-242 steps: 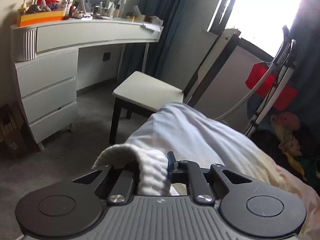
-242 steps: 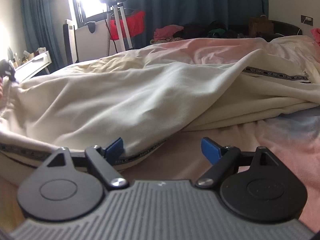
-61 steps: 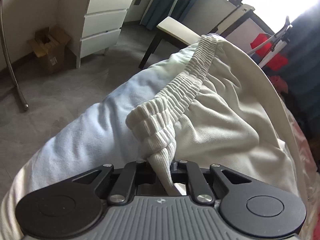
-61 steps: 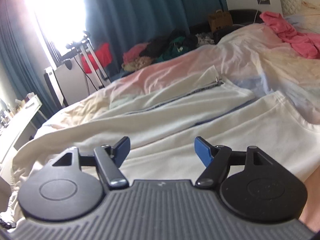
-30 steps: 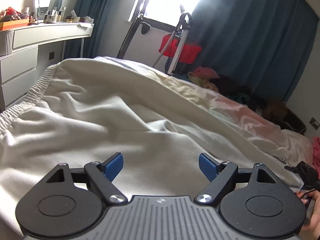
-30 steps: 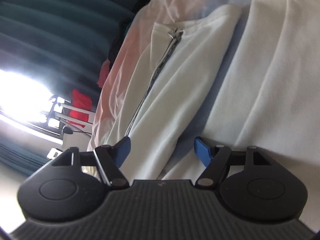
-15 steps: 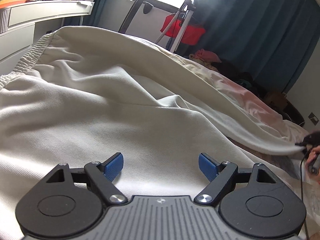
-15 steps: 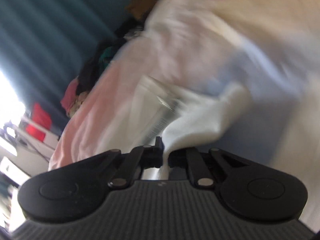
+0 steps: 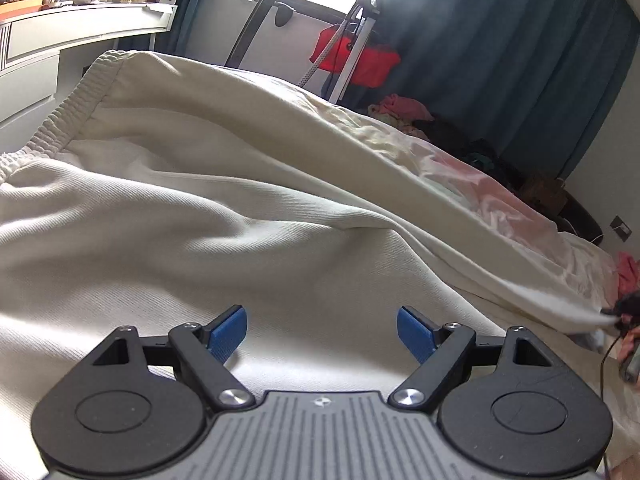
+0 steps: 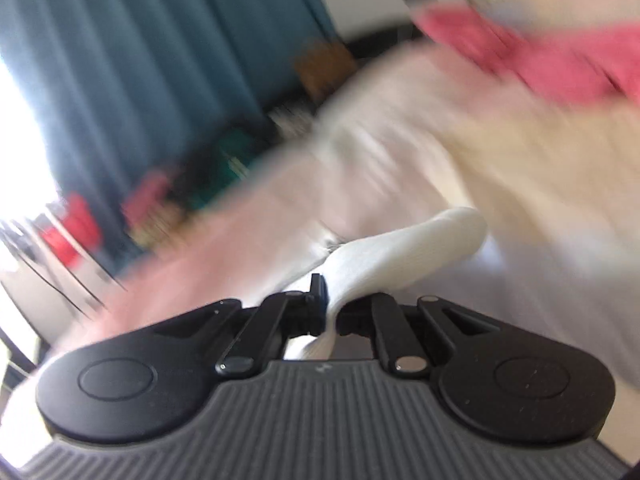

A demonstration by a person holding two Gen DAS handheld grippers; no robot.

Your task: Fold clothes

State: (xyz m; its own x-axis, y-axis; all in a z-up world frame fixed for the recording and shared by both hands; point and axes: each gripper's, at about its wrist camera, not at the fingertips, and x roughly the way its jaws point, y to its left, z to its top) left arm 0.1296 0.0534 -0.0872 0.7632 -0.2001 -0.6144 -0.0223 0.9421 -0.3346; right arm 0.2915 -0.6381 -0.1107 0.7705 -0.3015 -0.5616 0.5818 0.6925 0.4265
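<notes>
Cream-white sweatpants (image 9: 208,216) lie spread over the bed, with the ribbed elastic waistband (image 9: 76,108) at the far left. My left gripper (image 9: 322,334) is open and empty, low over the fabric near its front. My right gripper (image 10: 330,312) is shut on a white fold at a leg end of the sweatpants (image 10: 400,252) and holds it off the bed; that view is blurred by motion. In the left wrist view the right gripper (image 9: 624,312) shows at the far right edge, pulling the leg hem taut.
A pink bedsheet (image 9: 500,196) lies under the pants. A pink garment (image 10: 540,56) lies further up the bed. A white dressing table (image 9: 80,32) stands at left, a clothes steamer with red fabric (image 9: 356,56) by the window, and a clothes pile (image 9: 404,108) before dark curtains.
My right gripper shut on the leg end of the sweatpants and is lifting and swinging it. My left gripper let go of the waistband earlier and stays open, now slightly lower over the fabric.
</notes>
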